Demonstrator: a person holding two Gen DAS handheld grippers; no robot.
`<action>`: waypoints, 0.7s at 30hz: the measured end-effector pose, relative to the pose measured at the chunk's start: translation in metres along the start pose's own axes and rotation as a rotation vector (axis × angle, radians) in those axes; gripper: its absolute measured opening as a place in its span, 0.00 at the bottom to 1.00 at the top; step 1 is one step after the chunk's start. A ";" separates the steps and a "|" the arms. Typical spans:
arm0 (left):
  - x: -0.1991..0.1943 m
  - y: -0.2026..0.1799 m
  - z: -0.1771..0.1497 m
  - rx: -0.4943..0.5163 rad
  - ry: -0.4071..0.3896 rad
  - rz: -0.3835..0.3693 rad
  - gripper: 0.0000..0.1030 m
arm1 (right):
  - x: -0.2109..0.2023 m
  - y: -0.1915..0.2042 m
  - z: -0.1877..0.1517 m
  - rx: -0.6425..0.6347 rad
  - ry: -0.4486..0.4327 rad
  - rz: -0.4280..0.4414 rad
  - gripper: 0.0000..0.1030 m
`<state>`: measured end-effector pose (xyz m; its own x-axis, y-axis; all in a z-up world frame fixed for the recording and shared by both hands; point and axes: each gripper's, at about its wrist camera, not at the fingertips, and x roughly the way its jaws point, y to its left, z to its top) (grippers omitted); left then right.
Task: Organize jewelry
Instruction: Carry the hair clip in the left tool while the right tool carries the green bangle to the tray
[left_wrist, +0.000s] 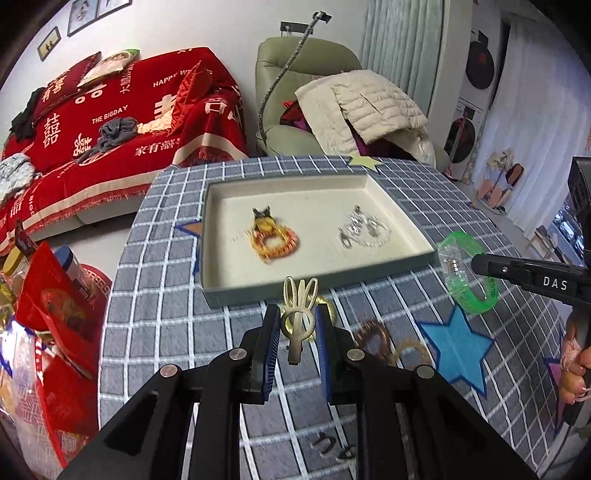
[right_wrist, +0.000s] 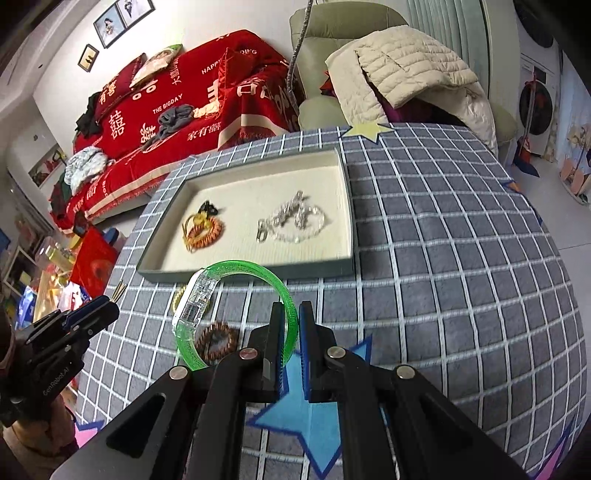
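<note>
Checked grey counter (right_wrist: 443, 258) is carrying a cream-lined tray (left_wrist: 400, 218) near its far edge. Left tongs (left_wrist: 297, 326) are pinching a stiff, light rabbit hair clip (left_wrist: 298, 314); right tongs (right_wrist: 291, 343) are gripping a rigid, likely slippery green bangle (right_wrist: 236, 314) by its band, both hovering just before the tray.

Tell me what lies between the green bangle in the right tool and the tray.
Only a yellow beaded bracelet on the checked cloth, partly hidden behind the translucent green bangle, before the grey tray's near wall; right wrist view.
</note>
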<state>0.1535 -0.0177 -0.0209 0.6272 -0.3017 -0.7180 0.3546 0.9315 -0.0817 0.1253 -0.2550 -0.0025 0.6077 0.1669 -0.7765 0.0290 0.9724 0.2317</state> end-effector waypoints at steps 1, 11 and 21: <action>0.002 0.001 0.004 0.002 -0.003 0.007 0.39 | 0.002 0.000 0.006 0.000 -0.001 0.001 0.08; 0.037 0.010 0.054 -0.010 -0.011 0.022 0.39 | 0.024 0.006 0.055 -0.015 -0.016 -0.004 0.08; 0.089 0.014 0.094 0.002 0.008 0.079 0.39 | 0.063 0.003 0.089 -0.012 0.000 -0.022 0.08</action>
<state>0.2798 -0.0502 -0.0210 0.6478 -0.2252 -0.7278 0.3050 0.9521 -0.0232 0.2348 -0.2559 0.0013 0.6069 0.1456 -0.7813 0.0325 0.9777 0.2074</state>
